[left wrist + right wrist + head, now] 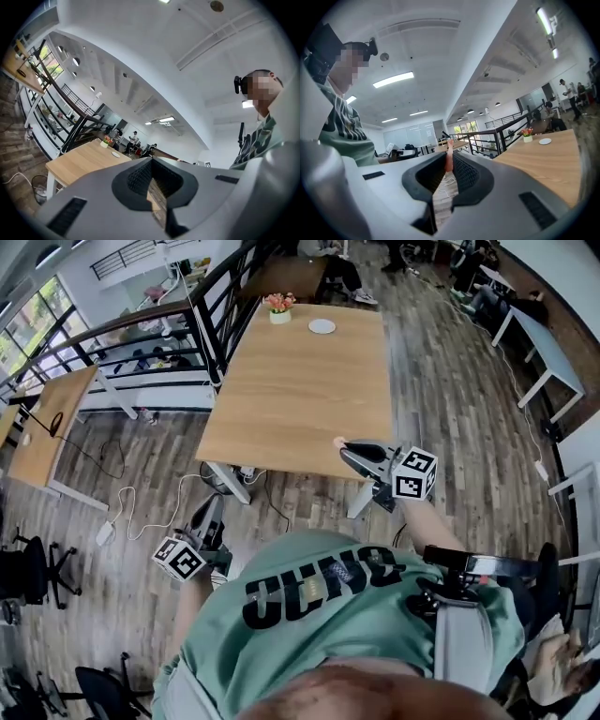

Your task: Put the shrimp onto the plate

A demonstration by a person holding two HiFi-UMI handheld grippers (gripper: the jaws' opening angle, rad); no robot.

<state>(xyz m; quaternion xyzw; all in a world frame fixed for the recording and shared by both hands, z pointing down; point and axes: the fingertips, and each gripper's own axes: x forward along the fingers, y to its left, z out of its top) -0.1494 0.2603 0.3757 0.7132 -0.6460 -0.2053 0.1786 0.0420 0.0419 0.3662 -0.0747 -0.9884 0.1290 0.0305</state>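
Note:
A small pink shrimp [339,442] sticks out of the tips of my right gripper [347,450], which hangs over the near edge of the wooden table [300,399]. In the right gripper view the shrimp [449,160] is pinched between the black pads [464,171]. A white plate [322,326] lies at the table's far end; it also shows in the right gripper view [544,141] and as a plate [116,154] in the left gripper view. My left gripper [212,509] is low at the left, off the table, above the floor. Its tips [151,161] meet with nothing between them.
A pot of flowers [279,307] stands left of the plate. A black railing [202,310] runs along the table's left side, with cables [141,512] on the wood floor. Office chairs [37,568] stand at the left, and other desks [539,343] at the right.

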